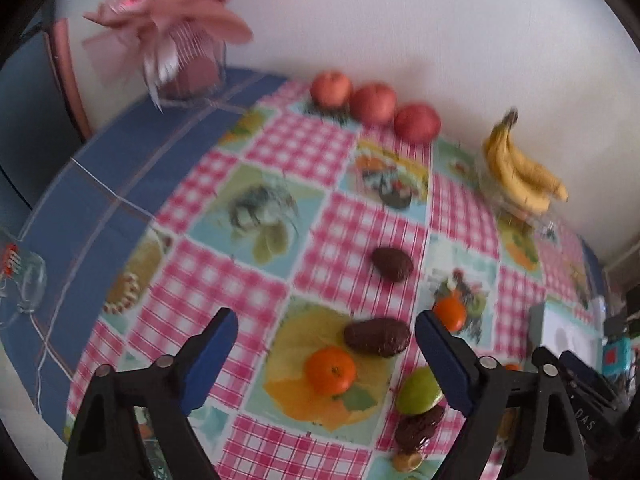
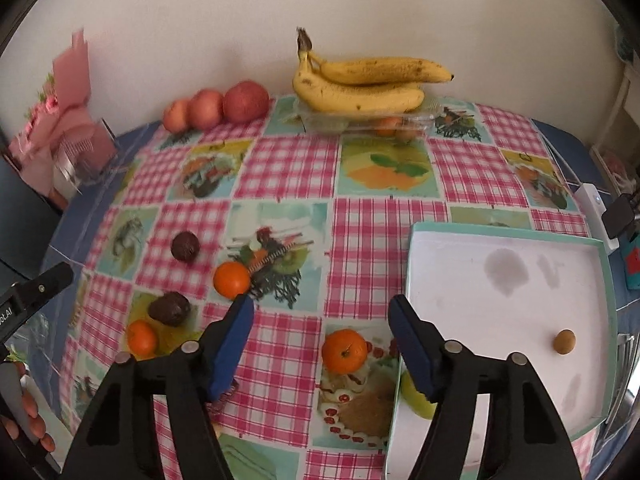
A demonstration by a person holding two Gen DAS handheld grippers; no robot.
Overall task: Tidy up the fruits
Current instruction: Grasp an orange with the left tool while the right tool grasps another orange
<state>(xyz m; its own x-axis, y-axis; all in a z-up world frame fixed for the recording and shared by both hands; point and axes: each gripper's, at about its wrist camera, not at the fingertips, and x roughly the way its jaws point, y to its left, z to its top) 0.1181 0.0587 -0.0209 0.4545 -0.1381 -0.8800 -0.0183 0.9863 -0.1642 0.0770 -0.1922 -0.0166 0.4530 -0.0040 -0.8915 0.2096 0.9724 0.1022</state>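
Note:
My left gripper (image 1: 326,334) is open and empty above an orange mandarin (image 1: 331,370) and a dark avocado (image 1: 377,337). Another avocado (image 1: 392,264), a second mandarin (image 1: 450,312) and a green apple (image 1: 418,392) lie nearby. My right gripper (image 2: 320,312) is open and empty above a mandarin (image 2: 344,351). Right of it is a white tray (image 2: 500,304) with one small brown fruit (image 2: 564,342). Three red apples (image 2: 218,108) and bananas (image 2: 360,80) sit at the back by the wall.
A clear plastic box (image 2: 368,120) with small fruits lies under the bananas. A pink bouquet (image 1: 172,20) stands at the back left. A glass (image 1: 24,280) is at the left table edge. A white device (image 2: 596,208) lies at the right.

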